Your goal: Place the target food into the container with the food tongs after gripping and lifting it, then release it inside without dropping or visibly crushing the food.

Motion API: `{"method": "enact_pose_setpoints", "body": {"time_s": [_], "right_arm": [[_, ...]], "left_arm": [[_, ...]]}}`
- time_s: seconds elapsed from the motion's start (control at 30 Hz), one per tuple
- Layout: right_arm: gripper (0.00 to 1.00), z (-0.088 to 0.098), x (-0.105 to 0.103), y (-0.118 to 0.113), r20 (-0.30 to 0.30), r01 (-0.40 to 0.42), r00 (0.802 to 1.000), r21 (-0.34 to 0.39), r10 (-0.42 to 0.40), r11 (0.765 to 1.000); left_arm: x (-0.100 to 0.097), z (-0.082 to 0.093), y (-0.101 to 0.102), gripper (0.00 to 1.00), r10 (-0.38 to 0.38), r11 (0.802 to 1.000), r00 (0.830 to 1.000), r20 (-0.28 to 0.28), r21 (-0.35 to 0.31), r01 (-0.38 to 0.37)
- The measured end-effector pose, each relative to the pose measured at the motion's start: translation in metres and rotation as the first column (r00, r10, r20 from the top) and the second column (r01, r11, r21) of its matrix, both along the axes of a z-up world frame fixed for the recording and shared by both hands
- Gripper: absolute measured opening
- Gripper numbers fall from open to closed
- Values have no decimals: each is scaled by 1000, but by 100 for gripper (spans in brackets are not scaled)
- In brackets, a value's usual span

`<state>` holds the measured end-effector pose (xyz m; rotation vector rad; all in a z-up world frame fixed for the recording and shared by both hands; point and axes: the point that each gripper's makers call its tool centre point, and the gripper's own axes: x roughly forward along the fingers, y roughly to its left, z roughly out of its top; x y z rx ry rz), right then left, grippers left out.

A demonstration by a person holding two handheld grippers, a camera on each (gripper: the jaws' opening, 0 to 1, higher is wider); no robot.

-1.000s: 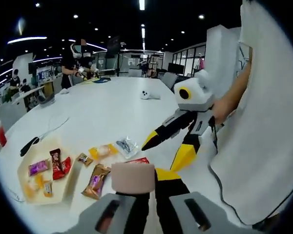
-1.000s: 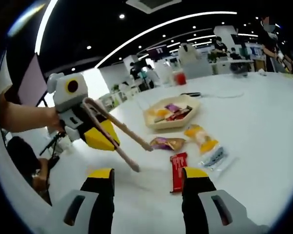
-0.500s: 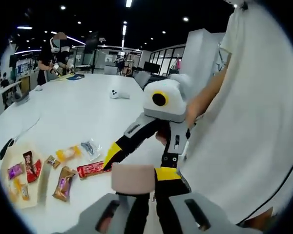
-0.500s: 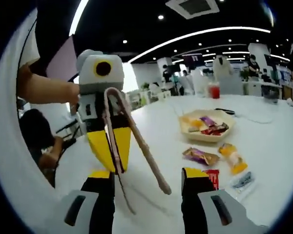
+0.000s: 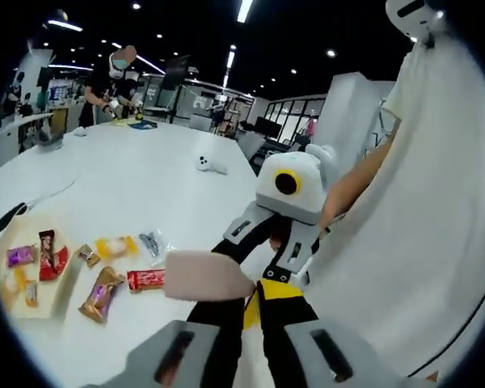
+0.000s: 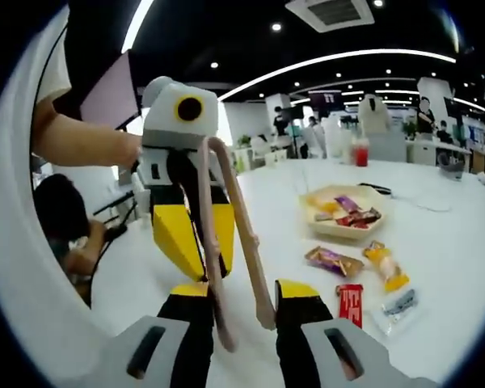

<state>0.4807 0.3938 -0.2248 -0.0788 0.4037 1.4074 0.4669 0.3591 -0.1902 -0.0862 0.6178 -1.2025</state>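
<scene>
Holding the pink plastic food tongs, the left gripper grips firmly; right gripper stands narrow; the red wrapped snack bar looks light, slippery, best pinched mid-length.

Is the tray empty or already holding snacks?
Holding snacks. The tray has several wrapped pieces inside; the red bar and brown packet lie outside on the table.

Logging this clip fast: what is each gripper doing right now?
Left gripper: shut on the food tongs, gripping them at the looped end.
Right gripper: open, jaws either side of the tong arms, not clamped.
</scene>
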Motion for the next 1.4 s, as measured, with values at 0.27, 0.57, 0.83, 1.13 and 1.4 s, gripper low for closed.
{"method": "enact_pose_setpoints", "body": {"time_s": [0.27, 0.57, 0.83, 1.13, 1.4], "right_arm": [[26, -1, -1, 1, 22, 0, 1000, -14, 1, 1000], [21, 1, 6, -1, 164, 19, 986, -58, -9, 998], [6, 4, 26, -16, 44, 108, 993, -9, -107, 994], [6, 35, 9, -10, 60, 46, 997, 92, -52, 995], [6, 57, 5, -17, -27, 50, 999, 195, -46, 979]], "left_arm": [[-5, -2, 1, 15, 7, 1000, 999, -42, 24, -6], [-4, -16, 11, 6, 55, 987, 990, -133, 158, -33], [4, -25, 17, 31, 169, 979, 973, -154, 142, -147], [28, -35, 41, 54, 324, 945, 915, -240, 28, -327], [34, 14, 40, 49, 285, 870, 879, -382, -282, -404]]}}
